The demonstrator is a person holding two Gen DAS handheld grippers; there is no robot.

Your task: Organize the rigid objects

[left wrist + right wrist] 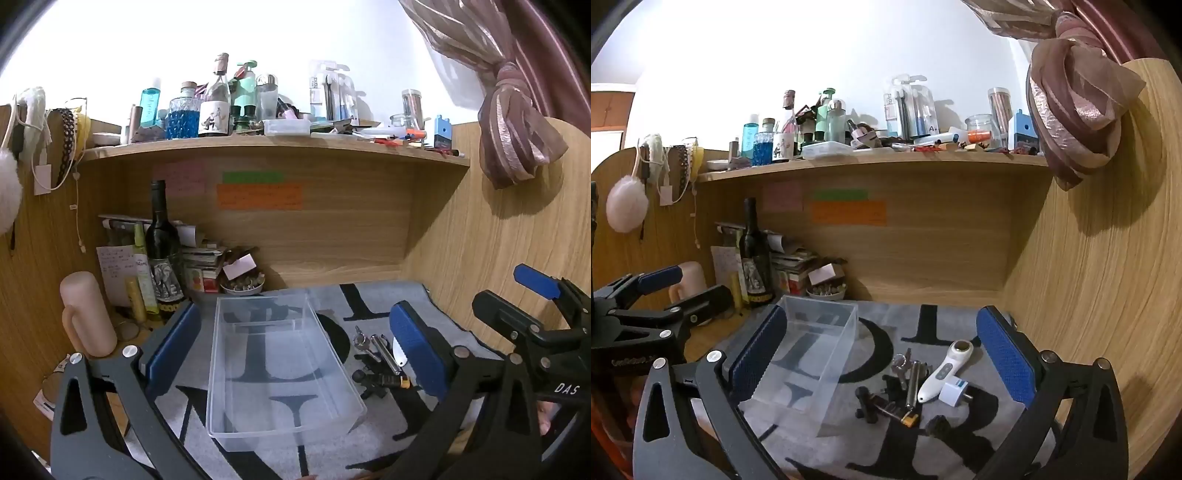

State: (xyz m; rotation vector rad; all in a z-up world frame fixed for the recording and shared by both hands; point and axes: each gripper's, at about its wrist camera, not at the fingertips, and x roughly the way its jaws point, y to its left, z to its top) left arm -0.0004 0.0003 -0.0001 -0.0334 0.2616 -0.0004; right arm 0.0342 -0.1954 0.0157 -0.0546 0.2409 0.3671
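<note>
So the setup is a wooden desk nook with a grey mat (388,295) covered in big black letters, and a shelf (273,146) running across the upper half of both views, crammed with bottles, jars and pens. Sticky notes (pink, green, orange) sit on the back panel under it. A dark wine bottle (160,236) stands at middle left in front of a stack of papers, with a pale pink mug (86,314) lower left of it. A knotted pinkish curtain (517,122) hangs in the upper right.

The clear plastic bin (277,369) sits on the mat dead centre in the left wrist view, with nothing in it that I can see. Just to its right is the pile of small stuff (908,391): keys, a metal cylinder, some black bits and something with a yellow end. The right wrist view shows the pile better, lower centre of frame, along with a white handheld device (945,373) and a small white plug adapter (955,393) touching its lower end.

The left gripper (295,343) has its blue pads spread wide on either side of the bin, not touching it as far as I can tell. The right gripper (882,365) is spread wide too, gripping nothing, with the pile and part of the bin showing between its fingers. Both hang above the mat.
</note>
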